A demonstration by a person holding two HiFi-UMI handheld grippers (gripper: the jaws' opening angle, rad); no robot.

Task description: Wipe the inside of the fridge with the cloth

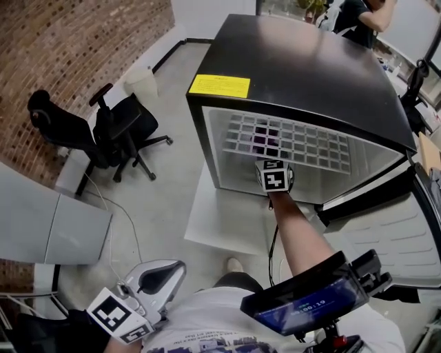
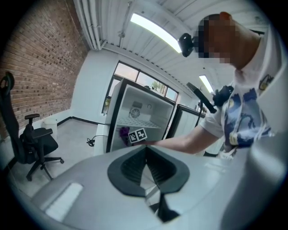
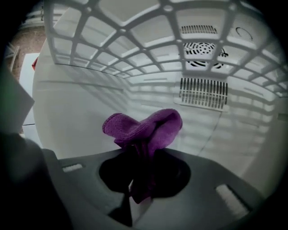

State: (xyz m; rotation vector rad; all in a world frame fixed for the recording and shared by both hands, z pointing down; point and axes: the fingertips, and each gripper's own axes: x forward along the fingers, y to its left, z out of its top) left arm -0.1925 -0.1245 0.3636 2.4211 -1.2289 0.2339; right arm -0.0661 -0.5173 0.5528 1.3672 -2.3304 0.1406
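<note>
A small black fridge [image 1: 303,76] stands on the floor with its door [image 1: 406,234] swung open to the right. My right gripper [image 3: 140,164] reaches inside, under the white wire shelf [image 3: 135,36], and is shut on a purple cloth [image 3: 144,128] that bunches up beyond the jaws, close to the white back wall. In the head view the cloth [image 1: 265,141] shows through the shelf grid just past the right gripper's marker cube [image 1: 274,177]. My left gripper [image 1: 169,272] is held low at the person's left side, away from the fridge, shut with nothing in it.
A black office chair [image 1: 103,131] stands left of the fridge by the brick wall. A vent grille [image 3: 202,92] and a fan opening sit on the fridge's back wall. A cable [image 1: 120,220] trails over the floor. Another person [image 1: 358,17] is behind the fridge.
</note>
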